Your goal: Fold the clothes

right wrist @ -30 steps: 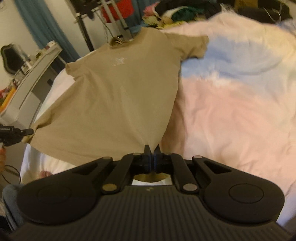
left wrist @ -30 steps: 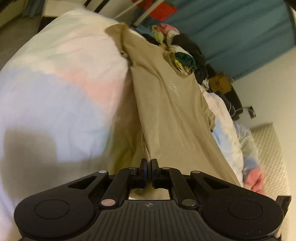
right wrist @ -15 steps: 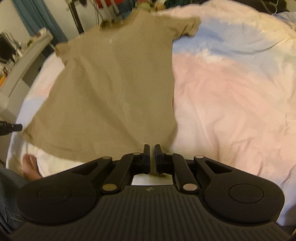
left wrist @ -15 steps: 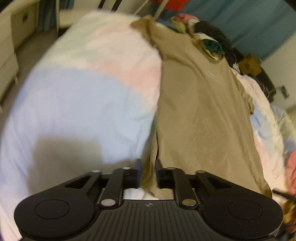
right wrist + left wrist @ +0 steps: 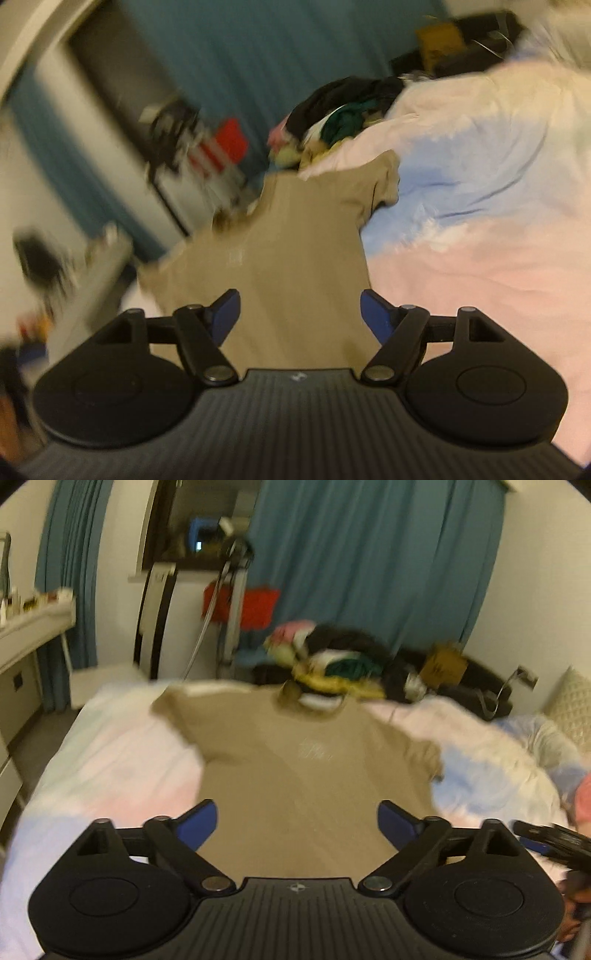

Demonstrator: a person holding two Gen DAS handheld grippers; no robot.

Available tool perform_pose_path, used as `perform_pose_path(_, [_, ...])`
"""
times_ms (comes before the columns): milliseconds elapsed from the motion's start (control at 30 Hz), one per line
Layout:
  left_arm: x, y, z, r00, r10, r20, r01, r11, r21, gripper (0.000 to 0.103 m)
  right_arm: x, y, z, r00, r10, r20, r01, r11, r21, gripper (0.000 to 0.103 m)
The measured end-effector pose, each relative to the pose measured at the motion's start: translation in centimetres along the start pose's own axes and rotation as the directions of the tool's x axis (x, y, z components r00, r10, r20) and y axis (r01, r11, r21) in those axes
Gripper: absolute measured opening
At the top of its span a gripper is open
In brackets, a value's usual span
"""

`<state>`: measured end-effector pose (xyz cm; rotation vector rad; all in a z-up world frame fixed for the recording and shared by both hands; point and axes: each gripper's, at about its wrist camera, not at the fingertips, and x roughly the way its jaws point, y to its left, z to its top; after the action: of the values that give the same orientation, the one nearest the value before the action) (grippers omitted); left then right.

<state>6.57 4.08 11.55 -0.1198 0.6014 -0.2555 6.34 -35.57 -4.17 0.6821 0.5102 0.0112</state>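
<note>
— On the bed, from the left wrist view, what lies ahead?

— Spread flat on the pastel duvet (image 5: 122, 760) is a tan T-shirt (image 5: 306, 786), front up, a pale print on the chest, collar pointing away from the camera and both short sleeves out to the sides. The left gripper (image 5: 297, 821) hangs above the hem end with its blue-padded fingers (image 5: 197, 821) spread wide apart, nothing between them; the shirt is released.

— And beyond the collar?

— A jumbled pile of clothes (image 5: 332, 661), pink, black, green and yellow, sits at the far edge of the bed, just past the neckline. Behind it hangs a teal curtain (image 5: 369, 561), with something red (image 5: 255, 605) on a rack to its left. At the right edge a dark bit of the other tool (image 5: 550, 843) pokes in; the picture is blurred, so details there are hard to read.

— Now the right wrist view?

— Same shirt (image 5: 295, 258), seen tilted, running away from the camera toward the laundry heap (image 5: 340, 114). One sleeve rests on the blue patch of the duvet (image 5: 480, 184). The right gripper (image 5: 300, 312) is likewise wide open over the lower part of the shirt, its blue pads (image 5: 225, 310) well apart and gripping nothing.

— Is either tool touching the cloth?

— Cannot tell; both views are smeared, and the hem is hidden under the gripper bodies.
</note>
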Motion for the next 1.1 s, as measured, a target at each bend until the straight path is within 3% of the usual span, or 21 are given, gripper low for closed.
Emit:
perform_pose_path(133, [3.5,-3.7,-1.5,0.999,-0.016,0.035,0.017,0.999,-0.03,0.101,6.3,-3.4,1.1,0.997,-0.001,0.08,-0.015,0.978,0.21,0.075])
perform_pose_path(267, [8.4,-3.7,-4.0,0.999,-0.026,0.021,0.027,0.998,-0.059,0.101,13.0,-6.4,1.1,0.996,-0.003,0.088,-0.025,0.949,0.316,0.075])
perform_pose_path(433, [12.6,-2.3,-6.0,0.995,0.094,0.013,-0.094,0.995,-0.027,0.101,21.6,-8.3,1.0,0.993,-0.038,0.116,0.001,0.952,0.305,0.075])
perform_pose_path(567, [15.8,-0.4,-6.0,0.996,0.076,-0.044,-0.079,0.993,-0.087,0.101,27.4,-9.9,2.0,0.982,-0.042,0.187,-0.015,0.956,0.294,0.075])
perform_pose_path(767, [20.0,1.9,-5.8,0.991,0.07,-0.118,-0.085,0.988,-0.13,0.101,32.9,-10.1,5.4,0.964,-0.042,0.261,-0.029,0.964,0.263,0.073])
perform_pose_path(800, [20.8,2.2,-5.6,0.989,0.066,-0.135,-0.084,0.987,-0.136,0.101,33.6,-10.1,5.9,0.967,-0.059,0.247,-0.008,0.964,0.265,0.07])
perform_pose_path(833, [21.4,2.3,-5.5,0.988,0.06,-0.145,-0.08,0.987,-0.138,0.101,34.3,-10.0,6.6,0.971,-0.093,0.222,0.032,0.965,0.261,0.058])
perform_pose_path(867, [21.8,2.2,-5.5,0.987,0.054,-0.151,-0.075,0.988,-0.138,0.101,34.9,-10.0,7.2,0.973,-0.137,0.186,0.087,0.963,0.255,0.035])
perform_pose_path(933, [22.4,2.1,-5.4,0.986,0.045,-0.16,-0.067,0.989,-0.134,0.101,35.5,-9.8,8.4,0.967,-0.22,0.125,0.189,0.956,0.223,0.007])
perform_pose_path(1100, [21.5,1.6,-5.1,0.991,0.044,-0.126,-0.057,0.993,-0.103,0.101,32.7,-6.4,10.5,0.941,-0.281,0.187,0.274,0.96,0.065,0.007])
